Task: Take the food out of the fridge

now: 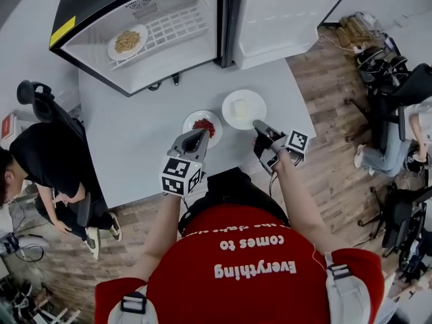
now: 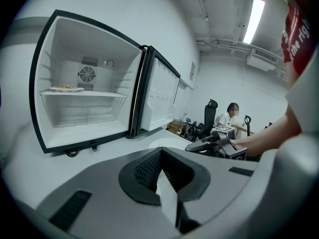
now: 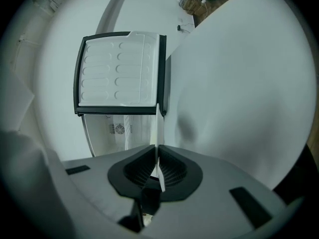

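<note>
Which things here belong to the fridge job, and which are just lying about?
Job: fridge, tan-food plate on its shelf, red-food plate, pale-food plate, left gripper, right gripper.
Lying about: black chair, seated person, floor clutter.

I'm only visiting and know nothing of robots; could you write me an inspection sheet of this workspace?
Surface: white table, wood floor around.
Job's things: plate of yellowish food on a shelf in the open fridge; plate of red food and plate of pale food on the table.
Clutter: nothing seen.
Grippers: left gripper and right gripper over the table's near edge, jaws shut, empty.
Cables: black cord under the fridge.
Surroundings: seated person, office chair.
</note>
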`<move>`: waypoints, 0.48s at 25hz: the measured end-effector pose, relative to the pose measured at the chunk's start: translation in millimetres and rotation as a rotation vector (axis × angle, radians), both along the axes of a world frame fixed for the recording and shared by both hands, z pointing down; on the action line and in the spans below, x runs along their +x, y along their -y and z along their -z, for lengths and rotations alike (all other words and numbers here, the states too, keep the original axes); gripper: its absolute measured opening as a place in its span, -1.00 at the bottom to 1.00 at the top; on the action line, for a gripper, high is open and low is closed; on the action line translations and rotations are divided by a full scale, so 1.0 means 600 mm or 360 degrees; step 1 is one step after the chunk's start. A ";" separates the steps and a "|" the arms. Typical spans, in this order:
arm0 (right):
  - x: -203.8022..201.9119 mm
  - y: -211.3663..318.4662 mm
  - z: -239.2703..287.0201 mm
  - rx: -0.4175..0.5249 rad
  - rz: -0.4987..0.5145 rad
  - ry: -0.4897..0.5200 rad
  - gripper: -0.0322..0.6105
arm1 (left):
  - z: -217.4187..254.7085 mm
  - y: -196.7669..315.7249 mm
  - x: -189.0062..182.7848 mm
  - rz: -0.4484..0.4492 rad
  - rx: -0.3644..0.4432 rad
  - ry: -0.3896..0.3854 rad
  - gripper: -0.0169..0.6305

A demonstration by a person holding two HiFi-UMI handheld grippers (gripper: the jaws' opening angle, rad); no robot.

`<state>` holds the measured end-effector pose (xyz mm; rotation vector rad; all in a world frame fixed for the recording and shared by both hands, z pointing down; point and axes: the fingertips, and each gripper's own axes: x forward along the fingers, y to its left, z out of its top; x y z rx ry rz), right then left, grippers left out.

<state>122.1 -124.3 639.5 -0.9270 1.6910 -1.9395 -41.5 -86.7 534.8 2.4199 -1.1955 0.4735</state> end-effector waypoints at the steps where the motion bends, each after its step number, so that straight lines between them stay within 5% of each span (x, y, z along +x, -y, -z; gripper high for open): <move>1: 0.003 -0.002 -0.008 -0.0024 -0.0012 -0.0005 -0.81 | -0.002 0.000 0.004 -0.0010 -0.0004 -0.0001 -0.95; 12: 0.019 -0.027 -0.101 -0.0253 -0.0101 -0.0112 -0.81 | -0.029 -0.011 0.031 -0.0083 -0.0071 -0.0004 -0.95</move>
